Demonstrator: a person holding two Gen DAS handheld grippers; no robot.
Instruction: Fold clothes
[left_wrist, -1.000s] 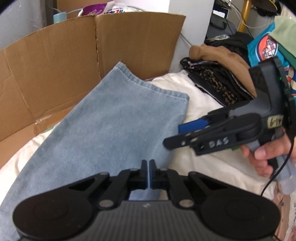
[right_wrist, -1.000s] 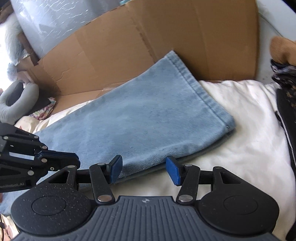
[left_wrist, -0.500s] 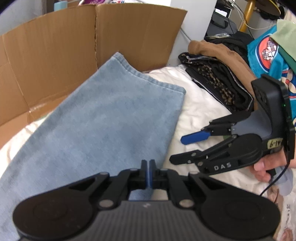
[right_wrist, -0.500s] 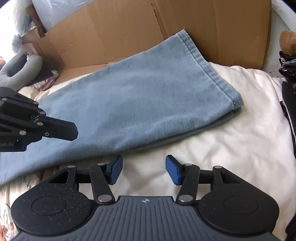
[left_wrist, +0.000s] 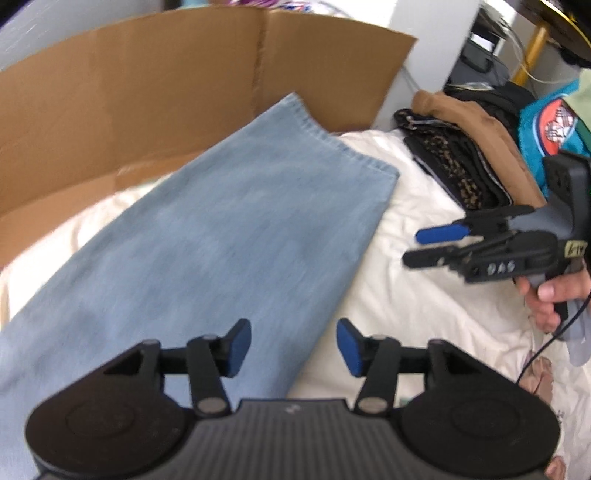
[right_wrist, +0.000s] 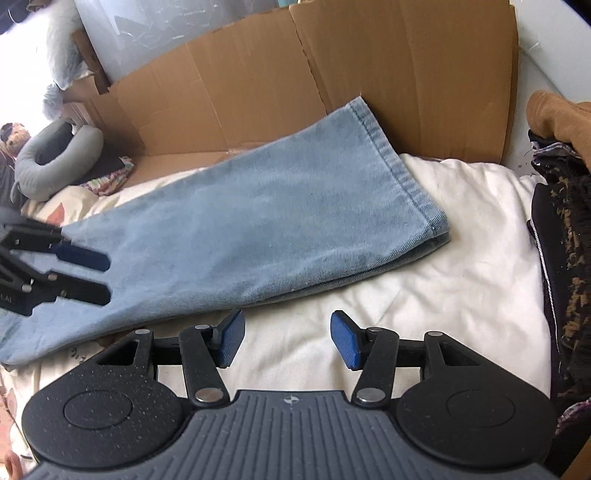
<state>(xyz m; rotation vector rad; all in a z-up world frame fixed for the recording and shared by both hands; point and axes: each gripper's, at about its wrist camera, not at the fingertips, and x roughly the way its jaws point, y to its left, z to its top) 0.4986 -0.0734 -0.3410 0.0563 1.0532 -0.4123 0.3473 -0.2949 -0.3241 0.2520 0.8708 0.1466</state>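
White bedding (right_wrist: 424, 295) spread across the lower half of both views, with a flattened cardboard box (right_wrist: 369, 74) standing behind it along the upper edge.

Left gripper (left_wrist: 293, 347), bottom centre of the left wrist view: jaws opening, blue pads apart, nothing clamped between them. Hovered over the near edge of the folded jeans (left_wrist: 221, 240), with denim under the left pad and bare bedding under the right. Also seen from the side at the left edge of the right wrist view (right_wrist: 94, 277), fingers parted above the denim, no cloth pinched.

Right gripper (right_wrist: 287, 339), bottom centre of the right wrist view: jaws moderately wide, empty, poised above bare bedding just short of the jeans' lower edge. Seen too at the right of the left wrist view (left_wrist: 424, 247), held by a hand (left_wrist: 550, 299), off the denim and over the bedding.

Jeans lay flat as a long pale-blue band, running diagonally from lower left to the hemmed cuff (right_wrist: 399, 166) at upper centre, with the cuff end resting against the cardboard.

Further out: a pile of dark and brown clothes (left_wrist: 472, 155) at the right of the frame, well apart from the jeans; a grey neck pillow (right_wrist: 55, 162) at the left edge of the right wrist view.
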